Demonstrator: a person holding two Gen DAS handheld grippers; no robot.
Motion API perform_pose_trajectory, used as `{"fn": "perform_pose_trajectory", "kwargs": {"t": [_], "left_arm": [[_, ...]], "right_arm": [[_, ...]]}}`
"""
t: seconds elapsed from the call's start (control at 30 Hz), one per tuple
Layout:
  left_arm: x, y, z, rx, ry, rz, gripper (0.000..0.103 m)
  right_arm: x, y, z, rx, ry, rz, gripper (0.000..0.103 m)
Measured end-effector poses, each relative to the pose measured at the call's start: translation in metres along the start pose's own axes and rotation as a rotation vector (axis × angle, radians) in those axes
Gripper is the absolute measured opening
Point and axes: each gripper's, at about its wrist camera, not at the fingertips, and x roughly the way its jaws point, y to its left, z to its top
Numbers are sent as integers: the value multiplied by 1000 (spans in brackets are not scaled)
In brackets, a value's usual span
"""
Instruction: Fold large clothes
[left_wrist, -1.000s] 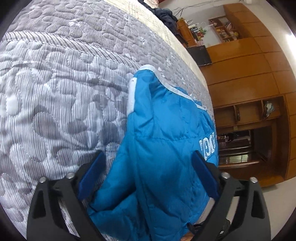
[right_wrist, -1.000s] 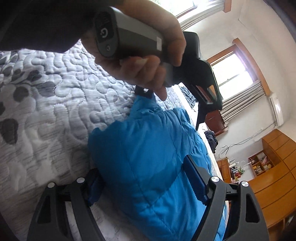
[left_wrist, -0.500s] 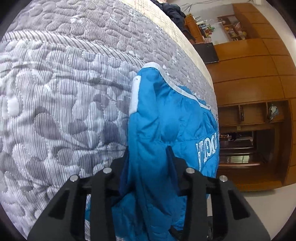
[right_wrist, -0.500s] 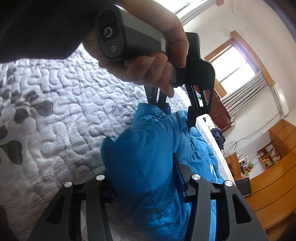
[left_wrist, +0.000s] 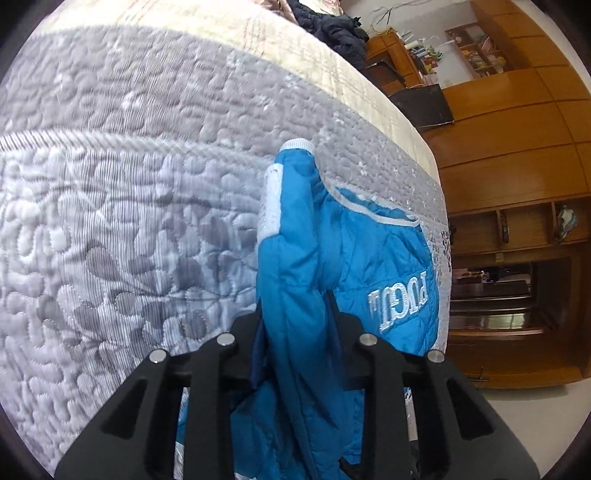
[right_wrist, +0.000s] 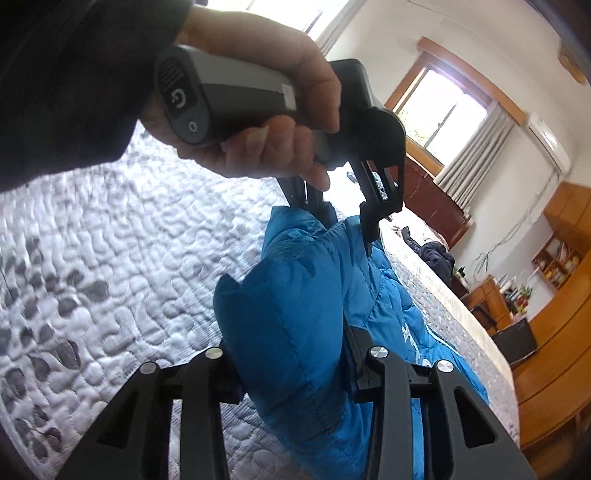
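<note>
Jaws of both hand-held grippers (left_wrist: 295, 343) (right_wrist: 291, 363) tight on blue jacket (left_wrist: 369, 266)

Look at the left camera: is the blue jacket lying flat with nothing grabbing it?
No, the left tool is pinched shut on a bunched fold of the blue jacket, holding it up off the grey quilt.

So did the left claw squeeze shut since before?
Yes. The left claw was wide open around the blue jacket; now it is pinching a fold, lifted off the grey quilt.
</note>
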Motion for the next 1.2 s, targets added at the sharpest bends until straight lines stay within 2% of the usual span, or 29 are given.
{"fn": "perform_pose_trajectory", "kwargs": {"t": [0.27, 0.63, 1.2], "left_arm": [[-16, -58, 9, 49, -27, 75, 23], [-23, -108, 1, 113, -48, 169, 21], [6, -217, -12, 213, -50, 321, 21]], "right_arm": [[-30, -36, 3, 105, -66, -3, 38], [-57, -79, -6, 232, -133, 17, 37], [-90, -155, -49, 474, -203, 67, 37]]}}
